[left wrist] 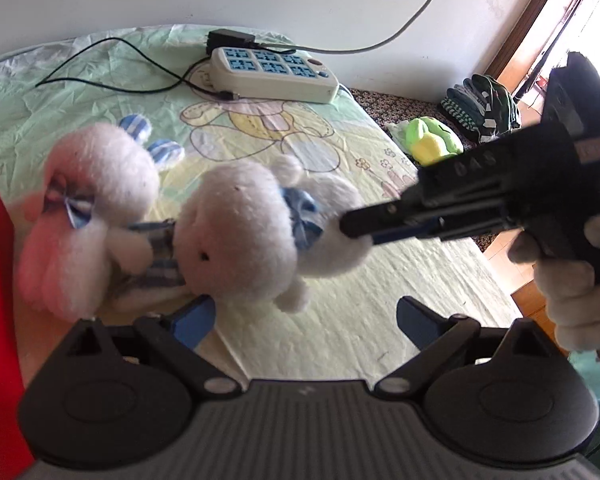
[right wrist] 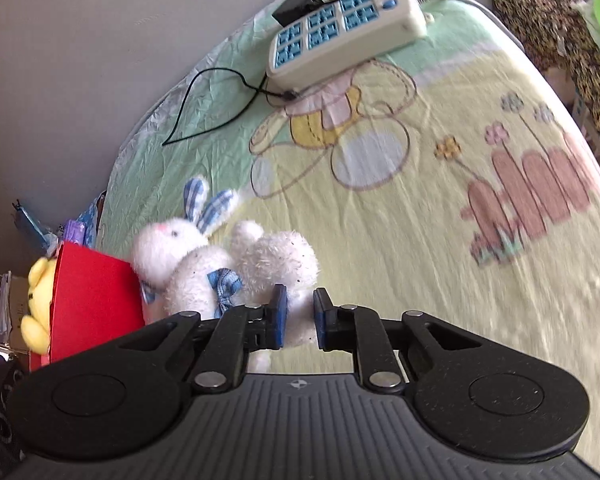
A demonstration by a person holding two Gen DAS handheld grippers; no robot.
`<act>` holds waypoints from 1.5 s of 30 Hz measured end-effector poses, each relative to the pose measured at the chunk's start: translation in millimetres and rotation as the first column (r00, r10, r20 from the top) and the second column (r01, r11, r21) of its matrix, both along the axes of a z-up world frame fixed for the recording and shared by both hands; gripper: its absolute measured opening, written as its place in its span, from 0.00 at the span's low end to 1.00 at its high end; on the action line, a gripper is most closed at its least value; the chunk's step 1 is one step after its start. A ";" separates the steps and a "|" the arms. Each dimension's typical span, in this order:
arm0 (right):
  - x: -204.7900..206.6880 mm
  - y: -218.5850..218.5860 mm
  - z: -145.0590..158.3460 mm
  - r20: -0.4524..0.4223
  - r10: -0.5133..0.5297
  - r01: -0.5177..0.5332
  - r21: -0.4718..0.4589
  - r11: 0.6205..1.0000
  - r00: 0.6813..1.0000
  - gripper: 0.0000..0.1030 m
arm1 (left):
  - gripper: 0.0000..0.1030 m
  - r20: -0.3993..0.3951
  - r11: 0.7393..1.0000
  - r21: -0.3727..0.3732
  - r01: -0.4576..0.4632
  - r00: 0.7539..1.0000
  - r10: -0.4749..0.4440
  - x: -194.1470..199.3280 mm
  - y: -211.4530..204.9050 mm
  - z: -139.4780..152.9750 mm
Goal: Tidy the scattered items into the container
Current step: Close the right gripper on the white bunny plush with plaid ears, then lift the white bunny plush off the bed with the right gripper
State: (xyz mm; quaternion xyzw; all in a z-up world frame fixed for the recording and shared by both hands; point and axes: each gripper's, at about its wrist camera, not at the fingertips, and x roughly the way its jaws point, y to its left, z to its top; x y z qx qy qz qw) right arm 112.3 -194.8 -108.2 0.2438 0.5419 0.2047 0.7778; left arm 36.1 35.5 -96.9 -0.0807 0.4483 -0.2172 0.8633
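Right wrist view: white plush rabbit (right wrist: 204, 276) lies on the cartoon bedsheet (right wrist: 400, 240), just beside the red container (right wrist: 96, 300).
Right gripper (right wrist: 299, 314): clamped narrow on the rabbit's fluffy rear.
Left gripper (left wrist: 300, 320): spread wide, empty, hovering near the rabbit's head.
Risk: a pinch of fur alone may slip on lifting; the toy could snag the container's rim.
Beyond: power strip (right wrist: 344, 28), well apart.
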 end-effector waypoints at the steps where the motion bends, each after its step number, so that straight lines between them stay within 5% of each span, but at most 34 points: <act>1: -10.0 0.2 -3.4 -0.018 0.003 -0.002 0.015 1.000 1.000 0.15 | 0.95 -0.007 1.000 -0.006 -0.005 1.000 0.005 -3.5 2.7 0.7; 6: -45.1 17.2 -15.8 -0.064 0.012 -0.007 0.082 0.997 0.998 0.15 | 0.96 0.009 1.000 0.002 0.004 1.000 -0.004 -10.0 5.4 7.8; 11: -36.2 14.6 -29.0 -0.113 -0.005 0.022 0.149 0.989 0.994 0.19 | 0.96 0.016 1.000 0.005 -0.002 1.000 0.002 -4.0 6.1 6.9; 17: -36.7 -6.5 -6.0 0.005 0.047 -0.047 0.062 0.997 0.999 0.24 | 0.94 0.063 1.000 -0.030 -0.002 0.998 0.003 4.7 -2.6 12.6; 23: -19.5 -29.7 21.4 0.121 0.020 -0.020 -0.003 1.000 0.992 0.27 | 0.94 -0.007 0.987 -0.148 -0.061 0.998 0.061 13.1 6.9 5.3; 29: 17.9 -7.4 12.5 0.171 0.070 -0.080 0.056 0.995 0.983 0.27 | 0.94 -0.175 0.895 -0.343 -0.286 0.955 0.239 17.9 27.4 -12.0; 37: 40.4 3.9 -27.6 -0.014 0.065 -0.058 0.310 0.949 0.998 0.37 | 0.91 -0.269 0.792 -0.449 -0.414 0.908 0.322 31.1 46.2 -25.2; 45: 17.3 -6.2 -45.2 -0.130 0.028 0.033 0.442 0.896 0.991 0.41 | 0.79 -0.255 0.845 -0.406 -0.347 0.931 0.259 25.1 43.6 -23.3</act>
